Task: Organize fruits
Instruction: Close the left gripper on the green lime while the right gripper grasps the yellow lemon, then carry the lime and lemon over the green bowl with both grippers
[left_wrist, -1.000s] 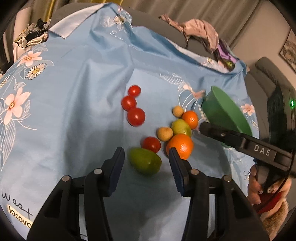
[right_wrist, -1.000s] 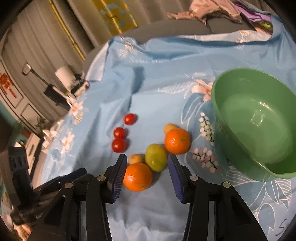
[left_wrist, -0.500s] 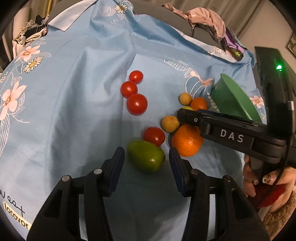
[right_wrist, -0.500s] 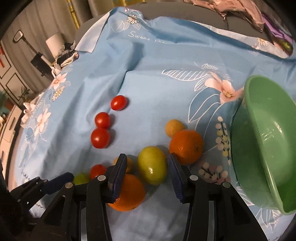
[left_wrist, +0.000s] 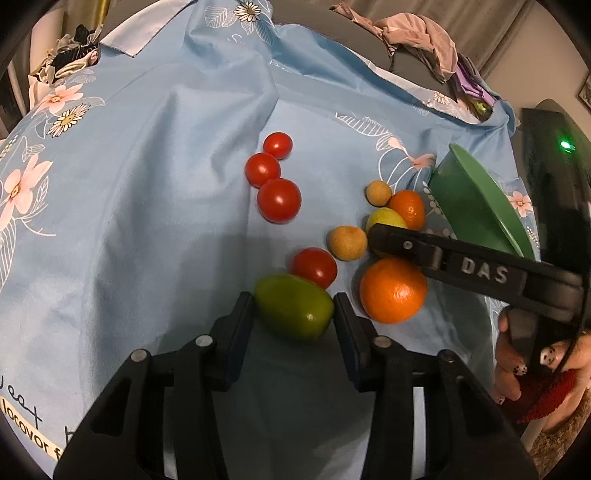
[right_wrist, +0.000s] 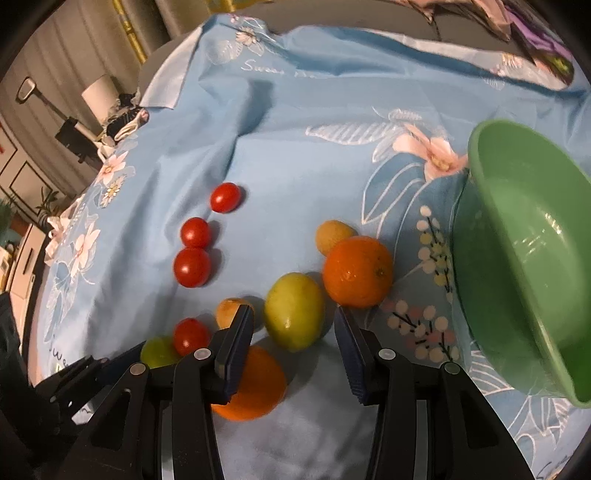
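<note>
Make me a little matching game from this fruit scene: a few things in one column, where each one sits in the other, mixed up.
Things:
1. dark green fruit
2. yellow-green fruit
3. green bowl
4. three tomatoes in a row

Places:
A. at the right edge of the cloth, empty
B. between the left gripper's fingers
C. off to the left, apart from the oranges
D. between the right gripper's fingers

Pairs: 1-B, 2-D, 3-A, 4-C

A: How many tomatoes (left_wrist: 279, 200)?
B: Four, plus two oranges (left_wrist: 392, 290)
A: And the green fruits (left_wrist: 293, 307)?
B: Two, with two small tan fruits (left_wrist: 347, 243) and one bowl (right_wrist: 524, 258)
</note>
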